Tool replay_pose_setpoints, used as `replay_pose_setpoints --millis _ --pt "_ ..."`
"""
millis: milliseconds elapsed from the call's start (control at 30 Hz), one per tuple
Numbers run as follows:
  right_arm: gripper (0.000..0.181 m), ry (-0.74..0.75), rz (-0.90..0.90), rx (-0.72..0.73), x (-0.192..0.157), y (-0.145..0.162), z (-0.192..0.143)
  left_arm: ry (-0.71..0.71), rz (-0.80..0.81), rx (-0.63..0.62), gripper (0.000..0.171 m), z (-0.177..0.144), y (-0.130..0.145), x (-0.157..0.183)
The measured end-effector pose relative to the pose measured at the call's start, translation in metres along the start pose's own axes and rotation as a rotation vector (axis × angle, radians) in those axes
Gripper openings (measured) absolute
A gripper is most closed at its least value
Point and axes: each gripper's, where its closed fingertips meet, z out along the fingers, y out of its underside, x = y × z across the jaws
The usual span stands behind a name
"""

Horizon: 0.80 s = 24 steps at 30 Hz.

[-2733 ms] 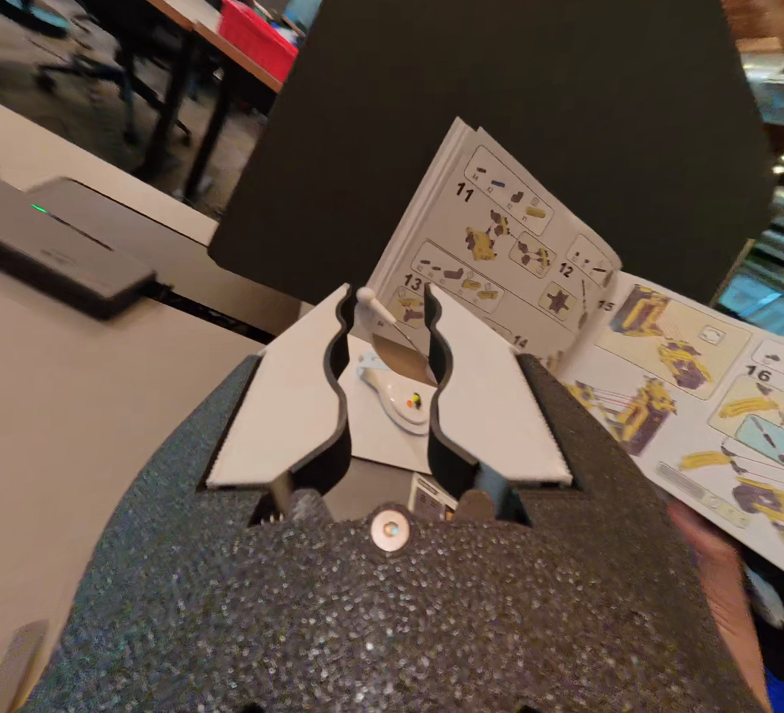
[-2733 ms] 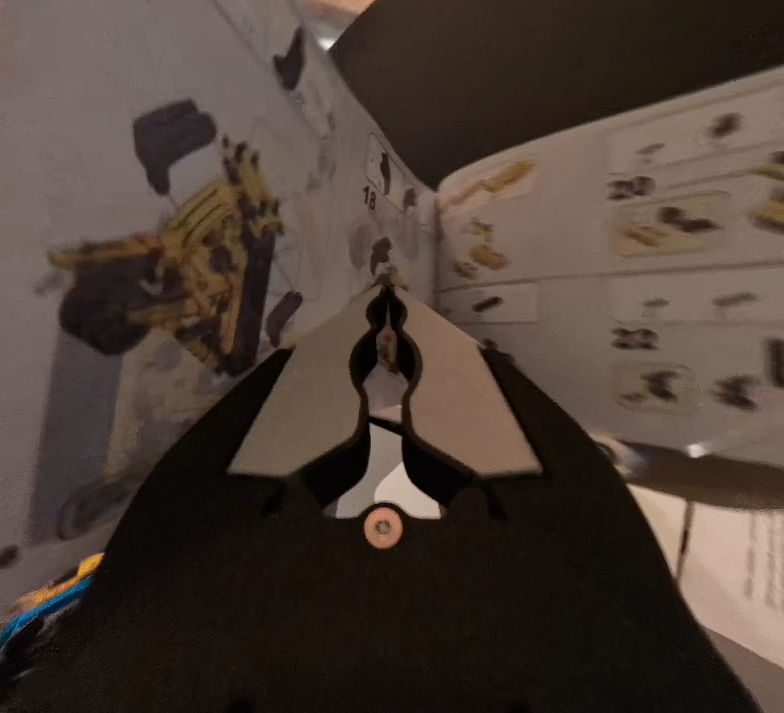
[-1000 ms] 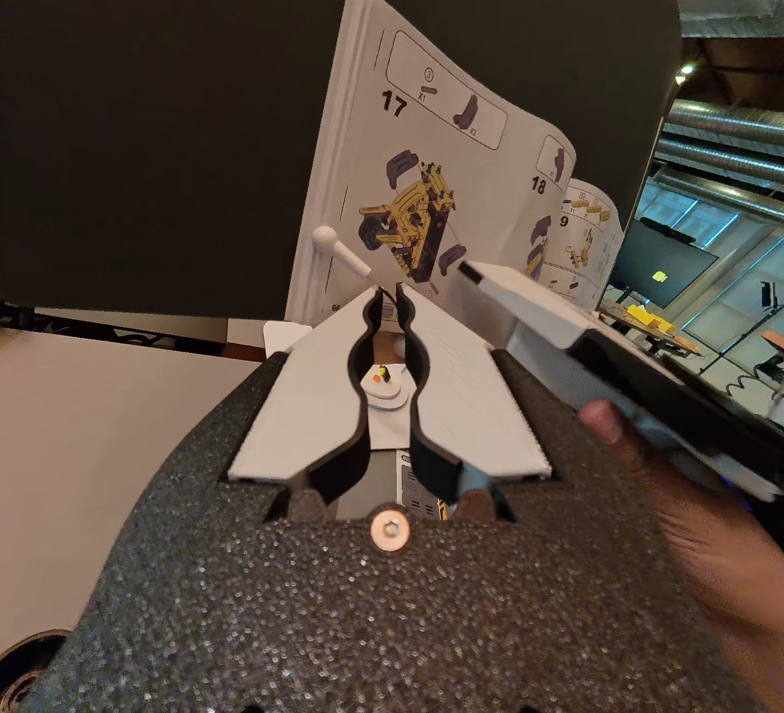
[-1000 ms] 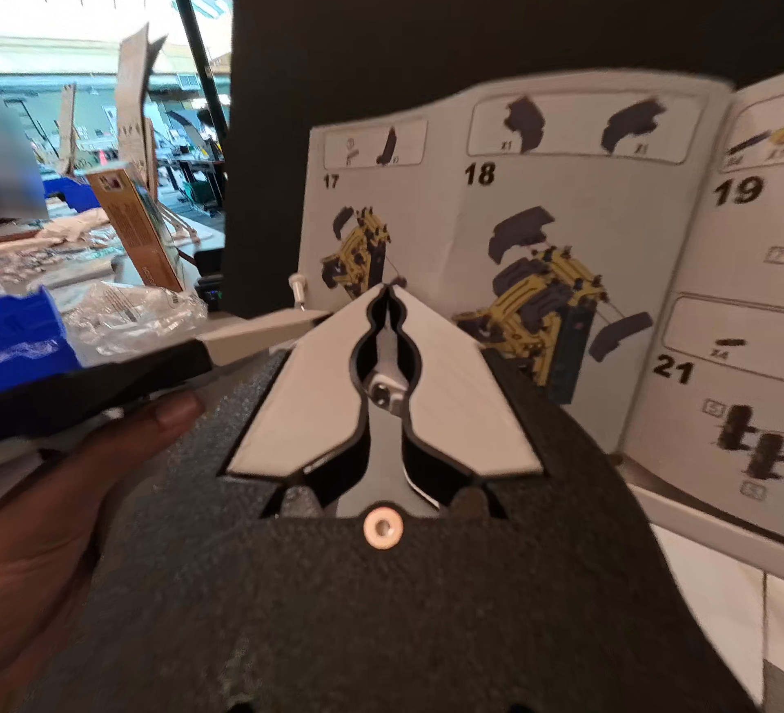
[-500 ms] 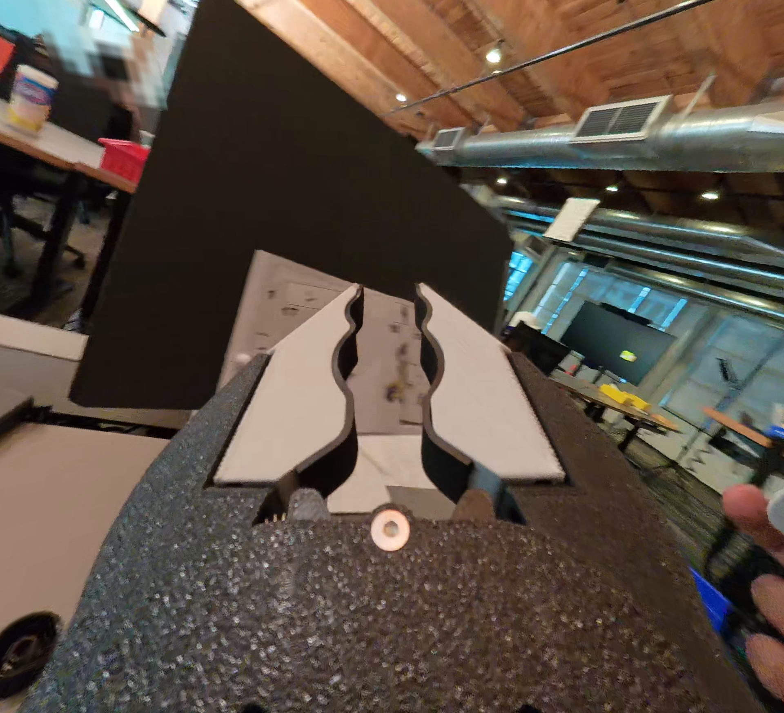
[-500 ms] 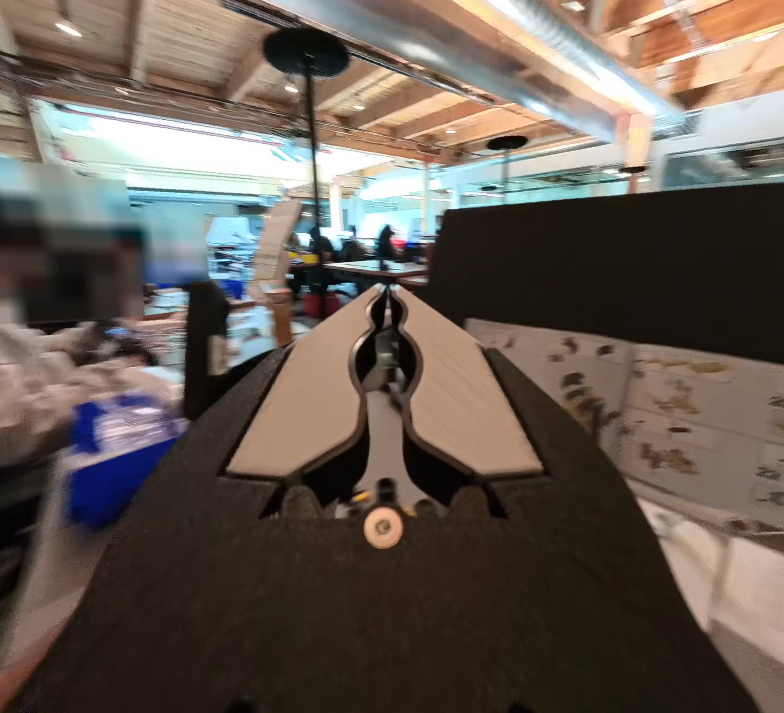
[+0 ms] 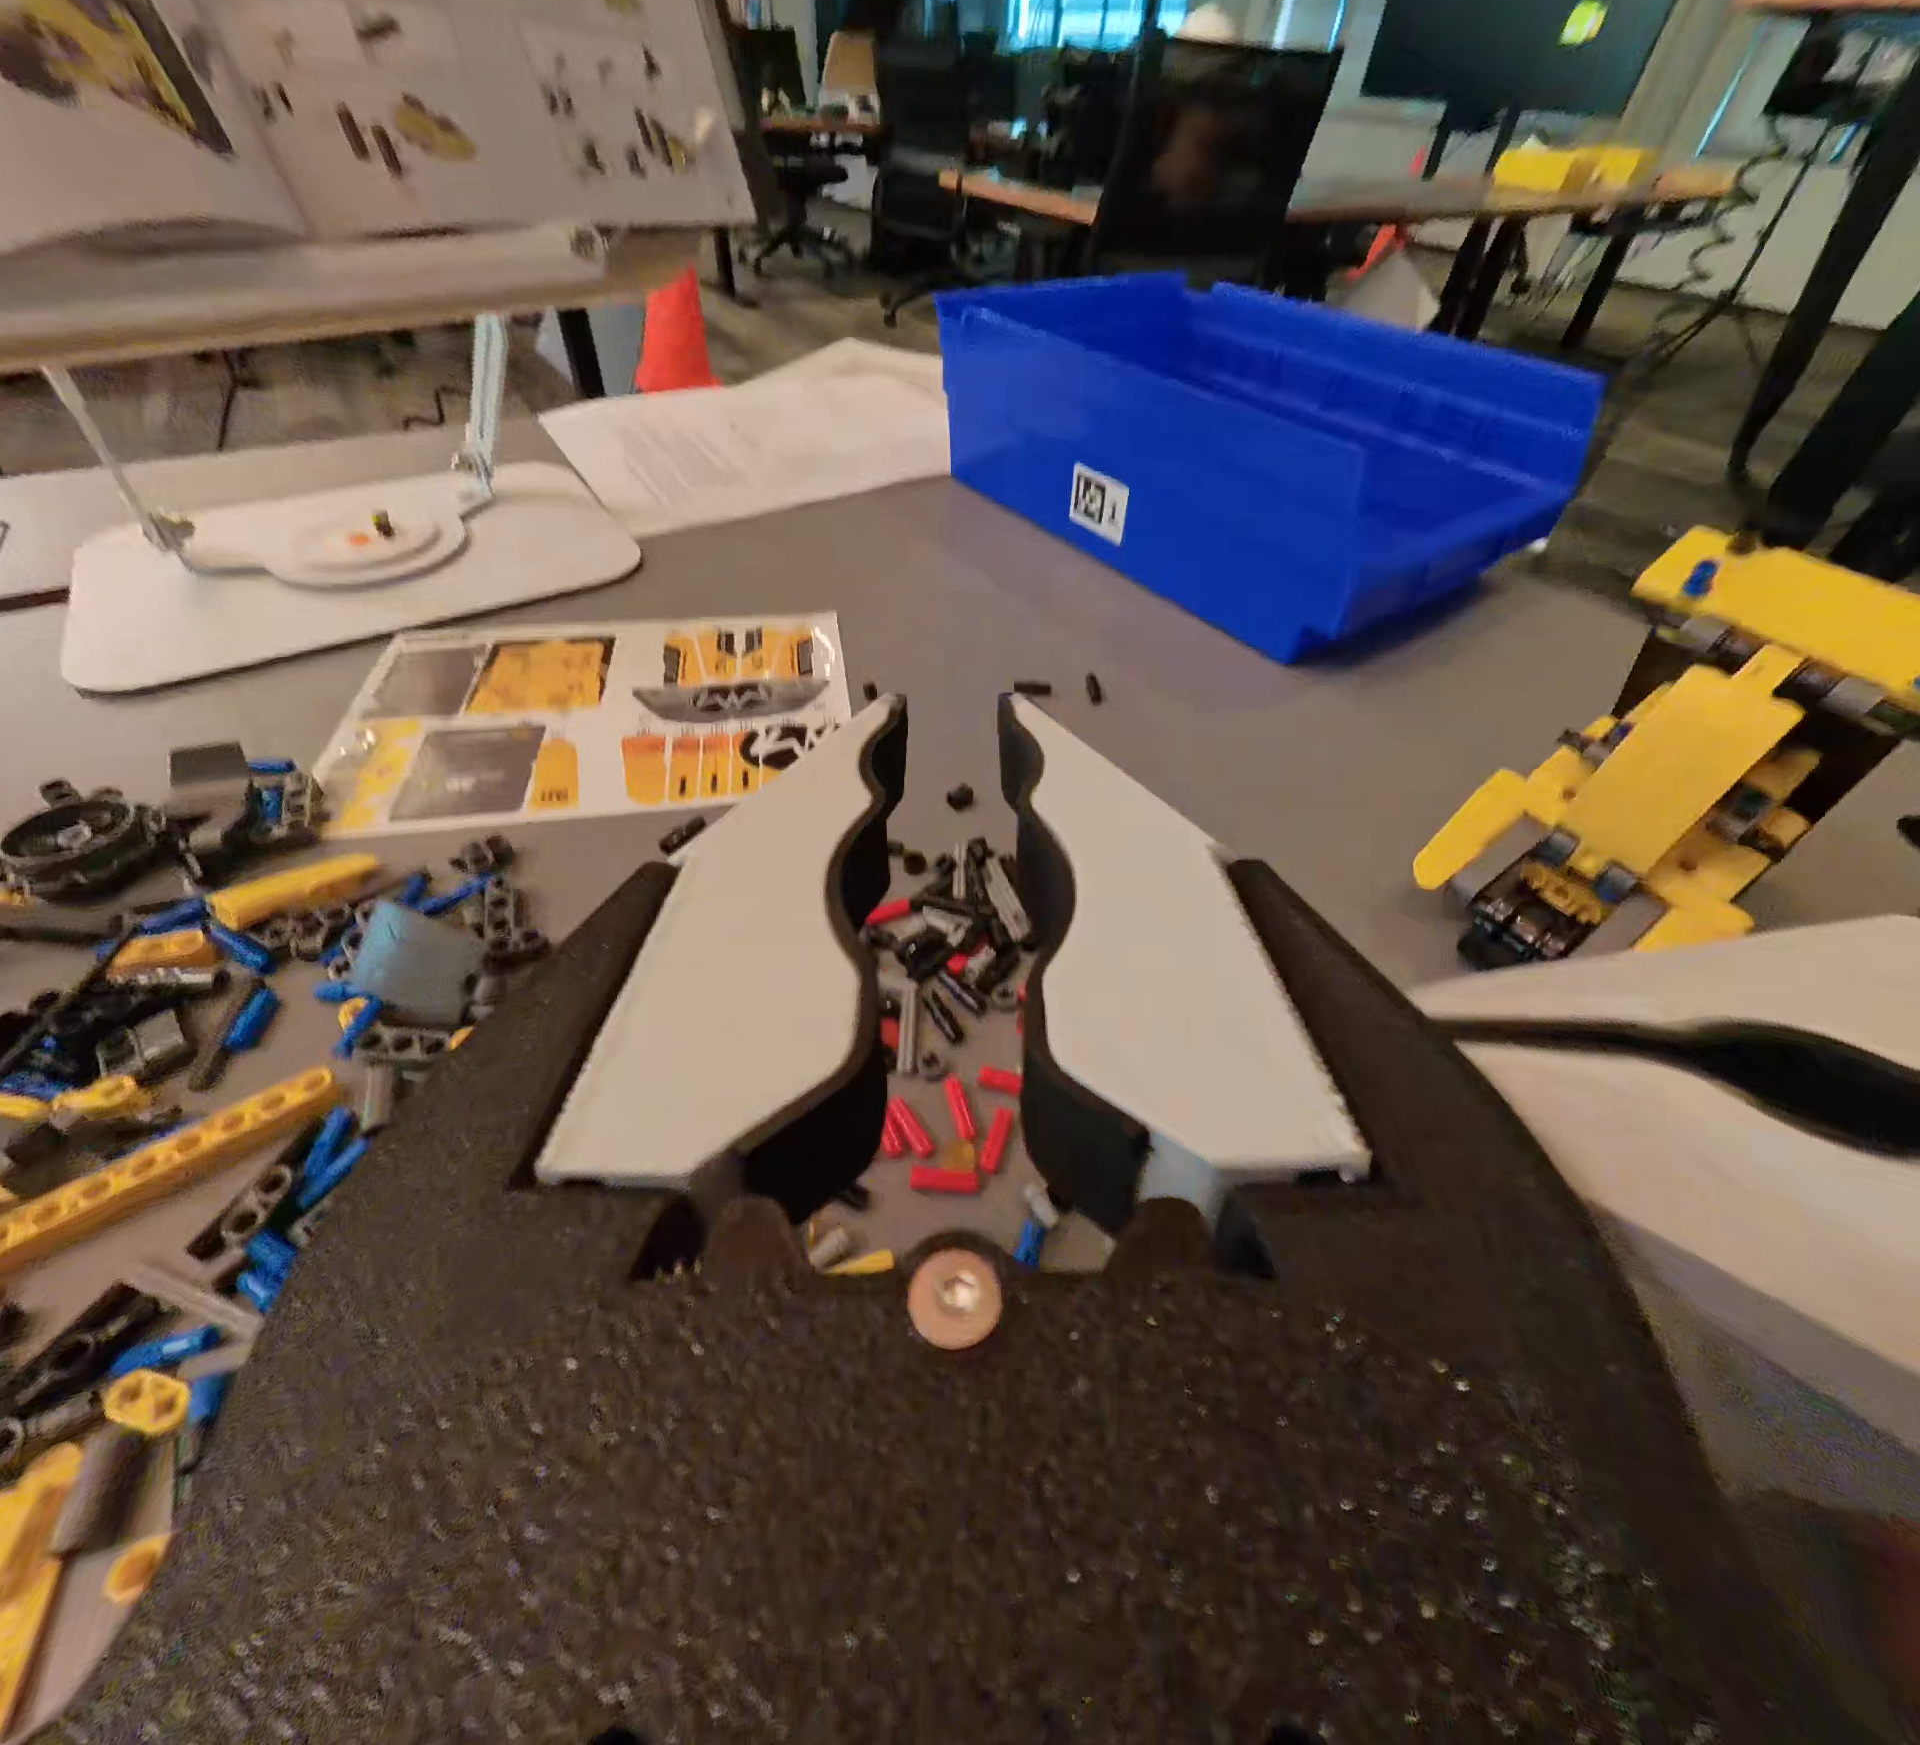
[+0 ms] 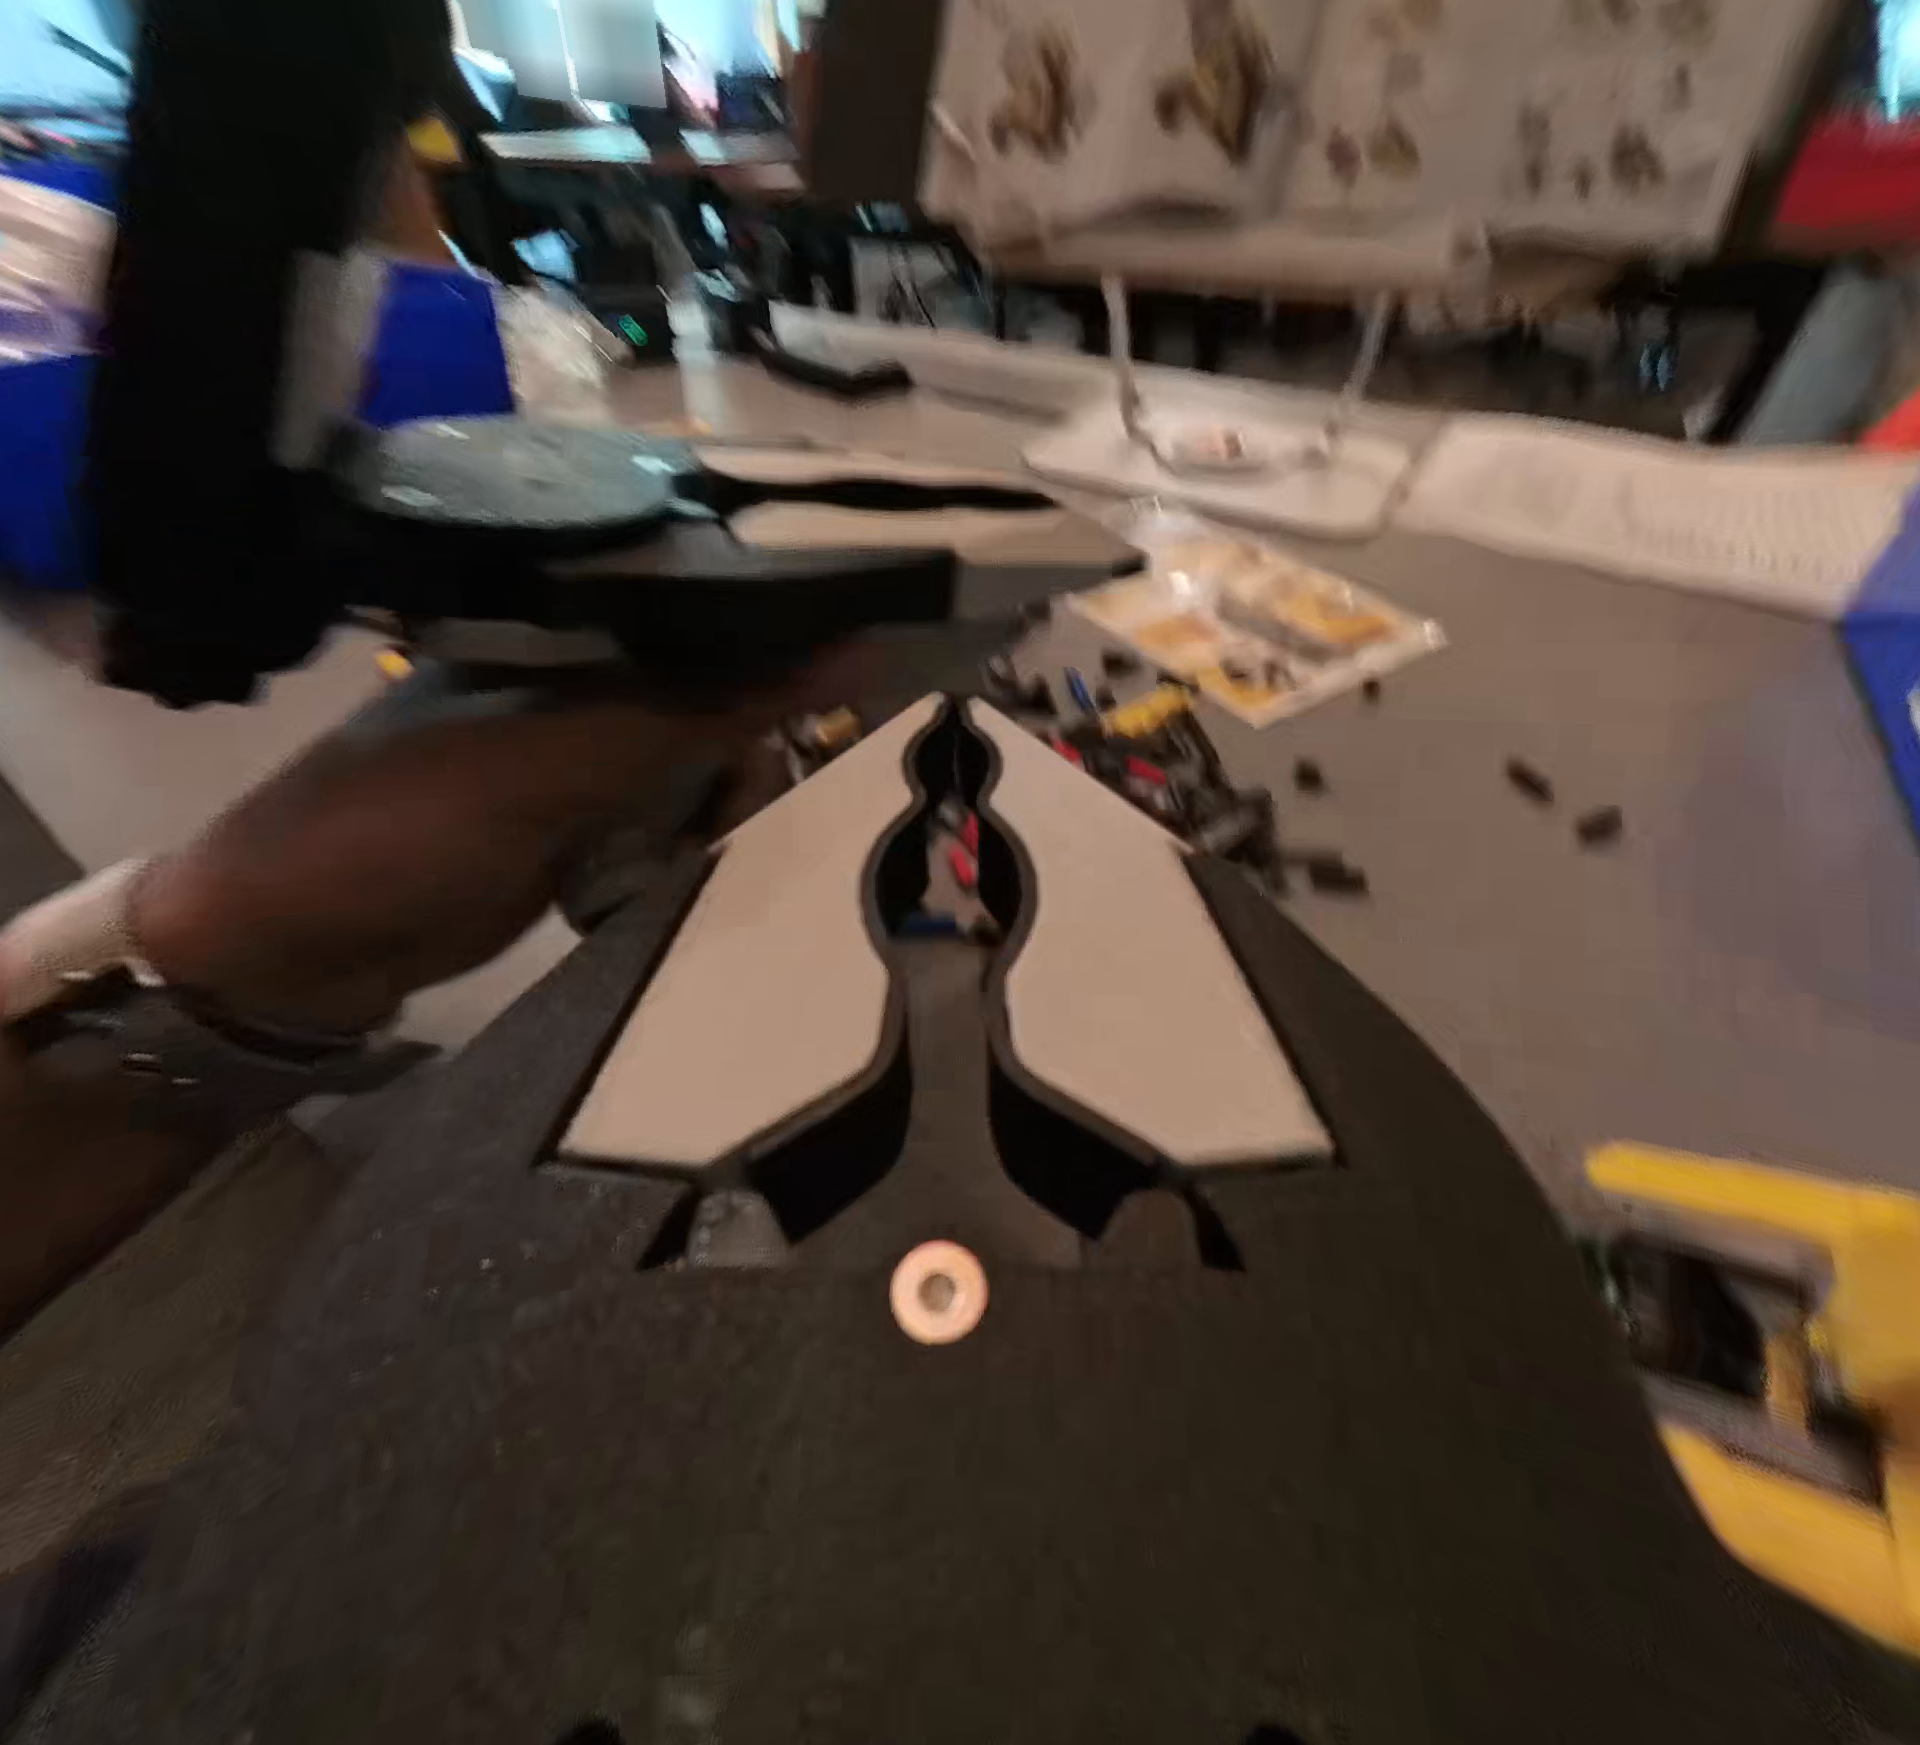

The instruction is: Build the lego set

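The left gripper hangs above a grey table with its fingers parted and nothing between them. Directly beneath the gap lies a heap of small pins, black and grey toward 12 o'clock, red toward 6 o'clock. The right gripper is clenched, tips nearly meeting, with nothing visibly held; in the left wrist view it enters at 3 o'clock, just beside the left one.

At 10 o'clock of the left gripper a sticker sheet lies flat, its long axis running from 9 to 3 o'clock, bearing yellow, black and grey decals; their lettering is too small to tell. Loose building pieces, yellow beams, blue pins and black connectors, spread from 9 down to 7 o'clock.

At 1 o'clock stands a blue bin, its long axis running from 11 to 4 o'clock; the inside that shows looks empty, and a small white label with a black square code sits on its near wall. At 3 o'clock a partly built yellow model rests on the table, long axis sloping from 2 down to 8 o'clock.

At 11 o'clock an open instruction booklet stands tilted back on a white stand, pages blurred. Printed paper sheets lie between the stand and the bin.

In the right wrist view, blurred by motion, a person's hand holds the left gripper at 10 o'clock.
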Motion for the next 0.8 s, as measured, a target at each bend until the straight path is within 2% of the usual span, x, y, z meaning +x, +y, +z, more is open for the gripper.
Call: replay_pose_setpoints --millis 100,167,267,400,467,533,600,700,800 --pt "0.0 0.012 0.088 -0.094 0.015 0.029 -0.001 -0.004 -0.016 -0.111 0.016 0.004 0.023 -0.002" --pt "0.0 -0.013 0.125 -0.092 0.018 0.03 -0.002 0.047 -0.06 -0.141 0.017 0.006 0.028 -0.001" --pt "0.0 0.042 0.078 -0.082 0.033 0.029 -0.001 0.183 -0.09 -0.121 0.017 0.007 0.022 0.015" --pt "0.0 0.022 0.056 -0.107 0.034 0.032 0.006 0.235 -0.084 -0.089 0.015 0.012 0.011 0.021" --pt "0.003 -0.022 0.11 -0.131 0.034 0.035 0.009 0.233 -0.123 -0.092 0.01 0.016 0.004 0.017" --pt "0.015 -0.045 0.164 -0.15 0.036 0.038 0.011 0.221 -0.151 -0.087 0.008 0.018 -0.004 0.008" --pt "0.016 -0.051 0.175 -0.14 0.036 0.037 0.01 0.203 -0.173 -0.074 0.007 0.021 -0.012 -0.003" --pt "0.017 -0.038 0.091 -0.119 0.03 0.033 0.008 0.213 -0.208 -0.052 0.007 0.026 -0.018 -0.013" --pt "0.017 -0.025 -0.014 -0.144 0.022 0.036 0.01 0.205 -0.231 -0.069 0.007 0.031 -0.012 -0.019"
